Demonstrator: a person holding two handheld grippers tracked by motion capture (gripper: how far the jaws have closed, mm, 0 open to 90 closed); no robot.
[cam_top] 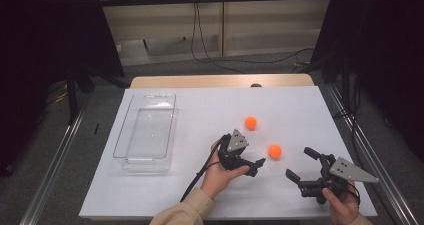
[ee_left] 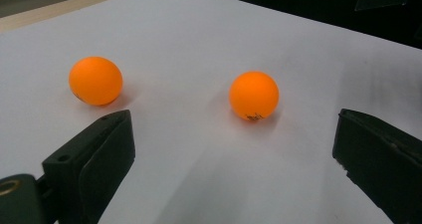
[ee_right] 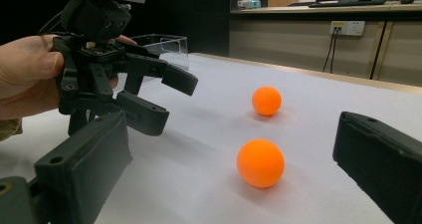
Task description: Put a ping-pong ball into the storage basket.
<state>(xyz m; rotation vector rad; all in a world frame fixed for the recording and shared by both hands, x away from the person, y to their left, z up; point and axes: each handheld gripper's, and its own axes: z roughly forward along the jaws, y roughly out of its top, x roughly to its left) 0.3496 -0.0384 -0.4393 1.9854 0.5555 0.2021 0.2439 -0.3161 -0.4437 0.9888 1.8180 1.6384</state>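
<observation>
Two orange balls lie on the white sheet. The farther ball (cam_top: 250,122) (ee_left: 95,80) (ee_right: 266,100) rests mid-table. The nearer ball (cam_top: 274,151) (ee_left: 254,95) (ee_right: 261,163) lies between the two grippers. My left gripper (cam_top: 255,157) (ee_left: 234,134) (ee_right: 169,102) is open and empty, its jaws pointing at the nearer ball from a short way off. My right gripper (cam_top: 301,164) (ee_right: 234,144) is also open and empty, low over the sheet at the front right, and faces the same ball from the other side.
A clear plastic bin (cam_top: 122,135) (ee_right: 164,45) stands empty at the left of the white sheet (cam_top: 210,105). The table's wooden edge (cam_top: 220,81) runs along the back. Metal rails flank the table, and cables lie on the floor behind.
</observation>
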